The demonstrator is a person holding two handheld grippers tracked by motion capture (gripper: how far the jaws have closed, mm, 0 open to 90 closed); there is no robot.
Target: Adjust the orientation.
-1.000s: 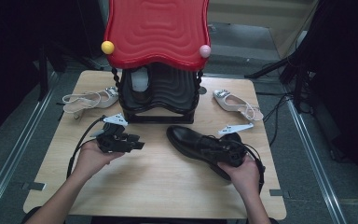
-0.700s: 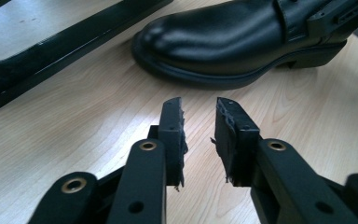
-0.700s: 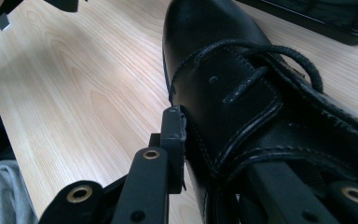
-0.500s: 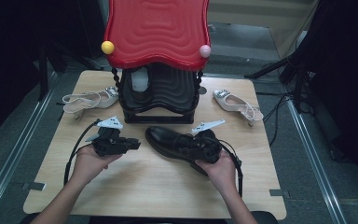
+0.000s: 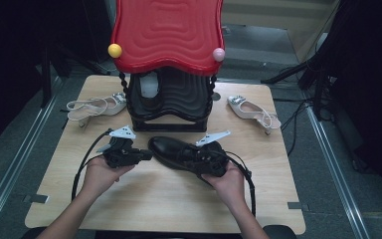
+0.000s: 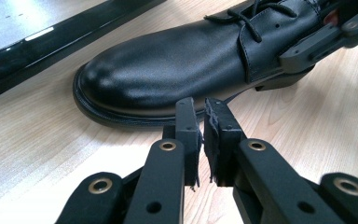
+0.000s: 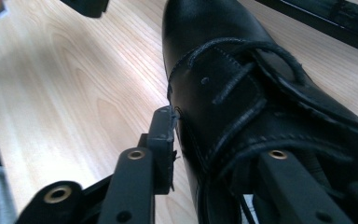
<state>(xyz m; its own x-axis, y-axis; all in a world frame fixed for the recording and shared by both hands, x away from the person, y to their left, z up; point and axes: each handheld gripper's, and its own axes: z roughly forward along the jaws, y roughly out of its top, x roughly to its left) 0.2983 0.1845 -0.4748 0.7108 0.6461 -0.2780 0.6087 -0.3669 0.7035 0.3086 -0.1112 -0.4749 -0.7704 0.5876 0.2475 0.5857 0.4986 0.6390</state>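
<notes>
A glossy black shoe (image 5: 179, 153) lies on a pale wood-grain table (image 5: 169, 199) (behind, a red wavy-ribbed rack top (image 5: 166, 32) with yellow and pink knobs).

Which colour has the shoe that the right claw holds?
The shoe is glossy black, with black laces; the left gripper view shows this best.

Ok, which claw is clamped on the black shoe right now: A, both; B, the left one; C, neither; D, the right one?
D: the right claw has its jaws on either side of the black shoe at the laces, while the left claw is nearly closed on nothing, just short of the toe.
</notes>
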